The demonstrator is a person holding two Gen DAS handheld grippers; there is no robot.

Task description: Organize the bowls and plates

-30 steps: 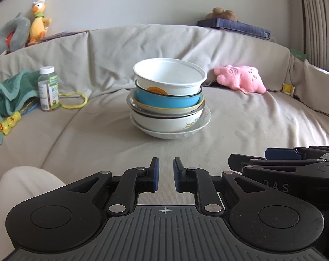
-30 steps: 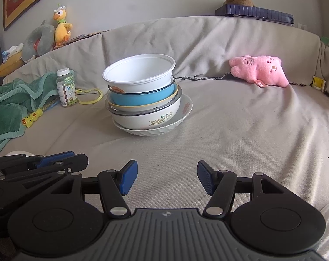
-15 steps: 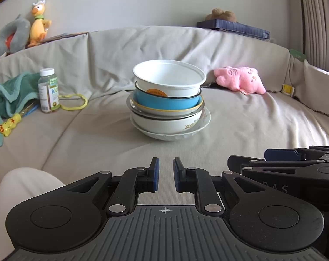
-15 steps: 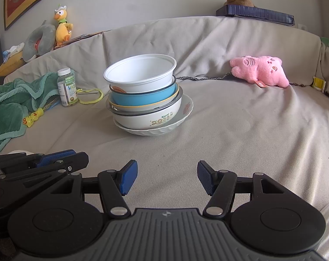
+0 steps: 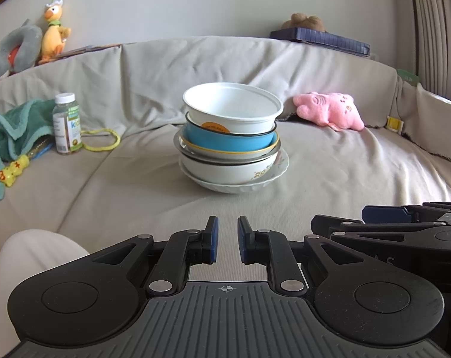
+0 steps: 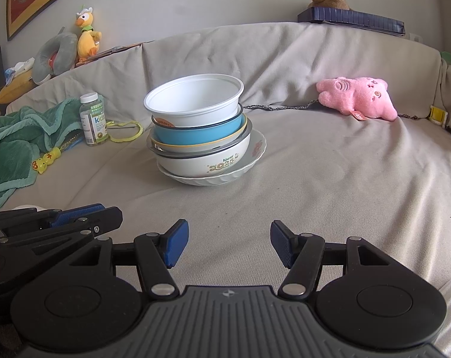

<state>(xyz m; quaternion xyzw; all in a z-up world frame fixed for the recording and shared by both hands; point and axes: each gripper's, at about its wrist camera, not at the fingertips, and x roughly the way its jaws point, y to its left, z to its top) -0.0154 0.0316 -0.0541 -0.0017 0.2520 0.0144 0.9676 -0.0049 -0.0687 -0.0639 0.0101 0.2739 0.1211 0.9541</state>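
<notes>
Nothing moved; "2025" bowl (image 6: 207,161) stacked.

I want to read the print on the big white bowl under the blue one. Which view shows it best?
The right wrist view. There the white bowl turns its printed side to the camera, and "2025" reads clearly under the blue bowl. The left wrist view shows the same bowl with only part of that print, at its right edge.

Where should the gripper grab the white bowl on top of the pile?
Probably the white bowl's thin rim on the near side, one finger inside and one outside. It sits upright and open, topmost in the stack, and the wide-open right gripper faces that edge.
</notes>
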